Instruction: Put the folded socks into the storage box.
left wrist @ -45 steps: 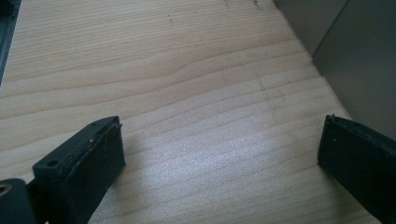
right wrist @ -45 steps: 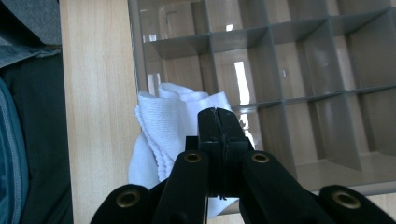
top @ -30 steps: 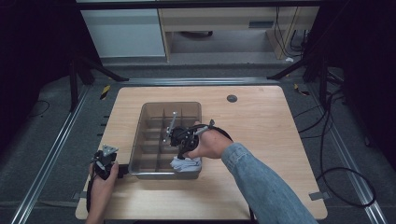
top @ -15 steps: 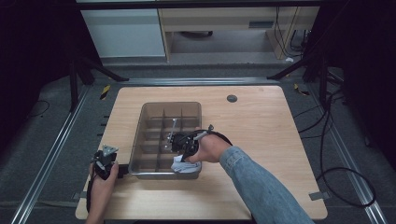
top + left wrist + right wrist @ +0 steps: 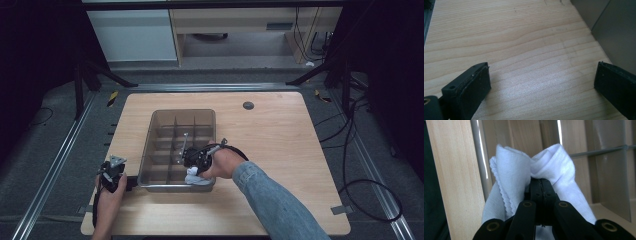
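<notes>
A grey divided tray [image 5: 150, 145] stands on the wooden table. My right gripper [image 5: 192, 165] is inside its near right part, shut on a white cloth [image 5: 196, 177]. In the right gripper view the jaws are pressed together with the white cloth [image 5: 524, 175] bunched around them, over the tray's dividers [image 5: 480, 157]. My left gripper [image 5: 114, 172] rests at the table's near left, beside the tray's outer wall [image 5: 614, 32]. Its fingers [image 5: 471, 85] stand wide apart over bare wood, with nothing between them.
A round dark grommet [image 5: 248, 105] sits in the table's far right area. Metal rails and cables run along the floor on both sides. Cabinets stand beyond the far edge. A thin rod [image 5: 183, 145] lies across the tray's middle compartments.
My right gripper has moved with the cloth toward the tray's near edge and lower into it. The left gripper has stayed put.
</notes>
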The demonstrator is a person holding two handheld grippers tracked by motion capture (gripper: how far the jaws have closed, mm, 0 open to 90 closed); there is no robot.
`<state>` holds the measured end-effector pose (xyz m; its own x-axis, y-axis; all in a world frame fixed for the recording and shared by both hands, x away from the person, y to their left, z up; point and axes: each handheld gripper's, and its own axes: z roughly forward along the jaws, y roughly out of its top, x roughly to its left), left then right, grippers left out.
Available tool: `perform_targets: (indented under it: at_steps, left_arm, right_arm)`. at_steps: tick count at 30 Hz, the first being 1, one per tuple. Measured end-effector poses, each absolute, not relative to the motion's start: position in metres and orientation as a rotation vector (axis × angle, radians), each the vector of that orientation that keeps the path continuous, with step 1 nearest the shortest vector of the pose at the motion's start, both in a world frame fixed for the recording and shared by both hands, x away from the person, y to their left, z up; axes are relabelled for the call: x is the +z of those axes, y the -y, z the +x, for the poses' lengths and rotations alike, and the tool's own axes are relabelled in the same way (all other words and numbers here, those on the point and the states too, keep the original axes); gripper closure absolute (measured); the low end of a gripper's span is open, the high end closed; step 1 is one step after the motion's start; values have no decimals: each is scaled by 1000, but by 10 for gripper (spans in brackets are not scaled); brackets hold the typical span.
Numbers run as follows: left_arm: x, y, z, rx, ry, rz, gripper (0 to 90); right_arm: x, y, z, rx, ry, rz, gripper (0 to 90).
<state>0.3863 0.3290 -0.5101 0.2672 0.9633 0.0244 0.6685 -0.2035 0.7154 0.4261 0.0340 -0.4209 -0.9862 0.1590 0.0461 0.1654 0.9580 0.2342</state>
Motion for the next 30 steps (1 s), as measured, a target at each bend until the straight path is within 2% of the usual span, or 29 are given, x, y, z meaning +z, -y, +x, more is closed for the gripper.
perform_targets:
  at_steps: [11,21,30]
  left_arm:
    - [-510,-329,386,646,-1469,1952,0]
    - [-510,-329,386,646,-1469,1953,0]
    - [-510,-329,386,647,-1468,1954,0]
  right_arm:
    - [-429,-40,423,-306,3124,-213,900]
    - [-384,-22,423,-362,3208,-237,900]
    - [-408,-21,424,-285,3200,-258,900]
